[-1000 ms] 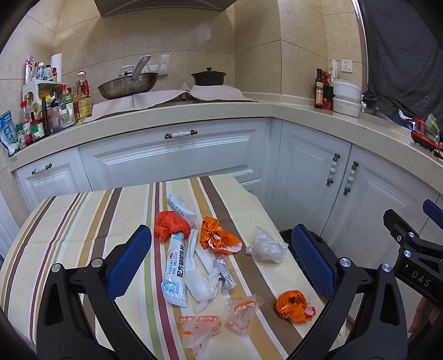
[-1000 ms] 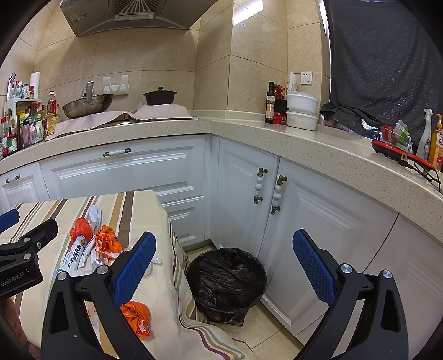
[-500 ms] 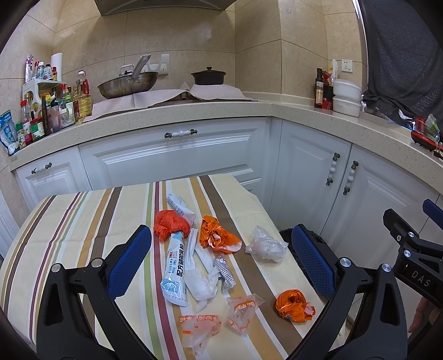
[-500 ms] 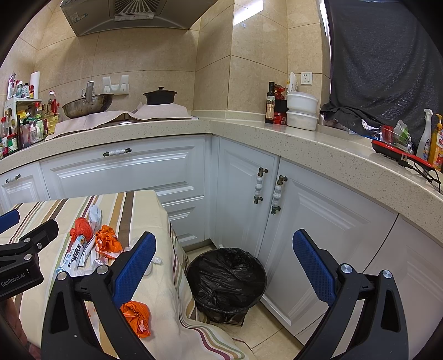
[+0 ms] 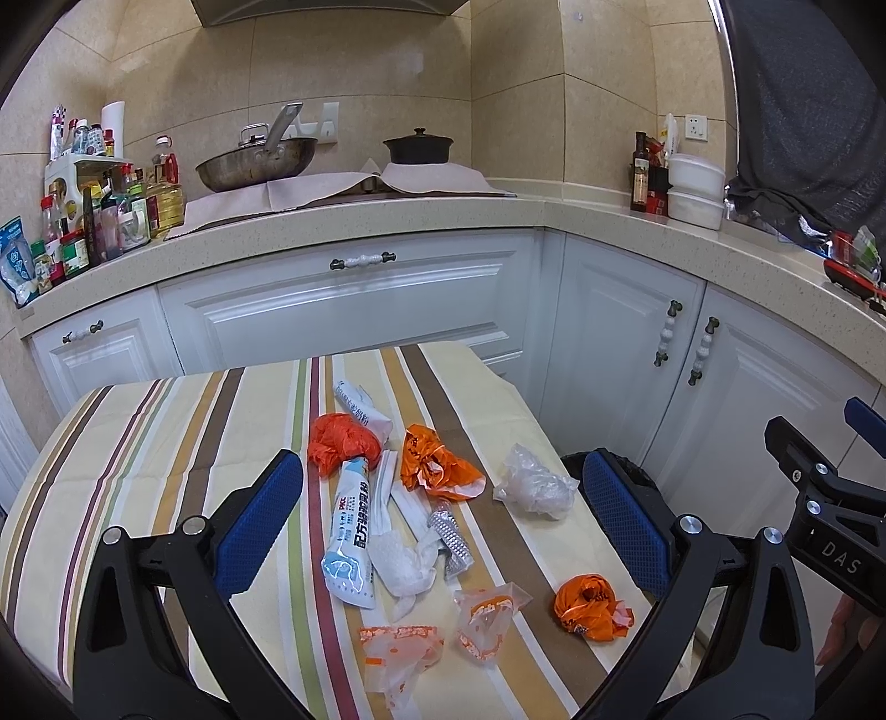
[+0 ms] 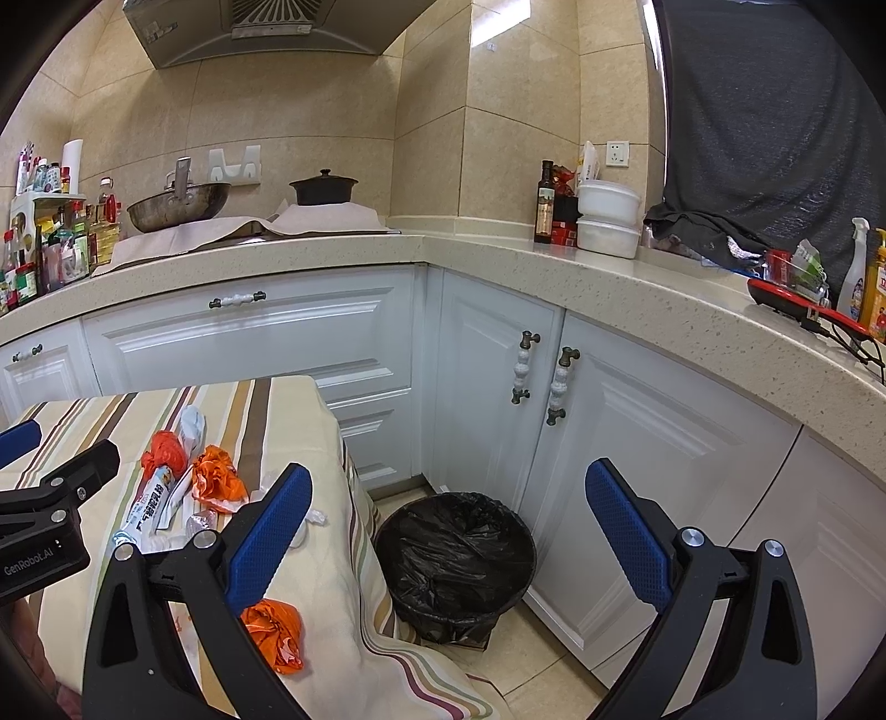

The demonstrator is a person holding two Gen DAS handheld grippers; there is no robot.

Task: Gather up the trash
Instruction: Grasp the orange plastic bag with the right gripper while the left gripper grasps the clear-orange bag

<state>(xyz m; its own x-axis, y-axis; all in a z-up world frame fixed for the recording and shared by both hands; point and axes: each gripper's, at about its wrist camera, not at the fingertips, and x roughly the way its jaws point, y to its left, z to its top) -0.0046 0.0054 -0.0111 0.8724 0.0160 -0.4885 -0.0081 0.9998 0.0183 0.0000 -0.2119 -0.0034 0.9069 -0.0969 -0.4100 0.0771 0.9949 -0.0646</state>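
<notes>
On the striped tablecloth (image 5: 166, 443) we count three orange bag wads (image 5: 590, 606), a clear plastic wad (image 5: 534, 490), two orange-printed clear wrappers (image 5: 487, 606) and a white-blue pouch (image 5: 349, 531). Our left gripper (image 5: 443, 520) and right gripper (image 6: 448, 526) both gape wide, empty. The black-lined bin (image 6: 454, 554) stands beside the table; white scraps overlap, uncountable.

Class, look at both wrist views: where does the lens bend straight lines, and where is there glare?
Left wrist view: the countertop edge bows and the corners go black. Right wrist view: the same curving, plus bright glare on the wall tiles.
</notes>
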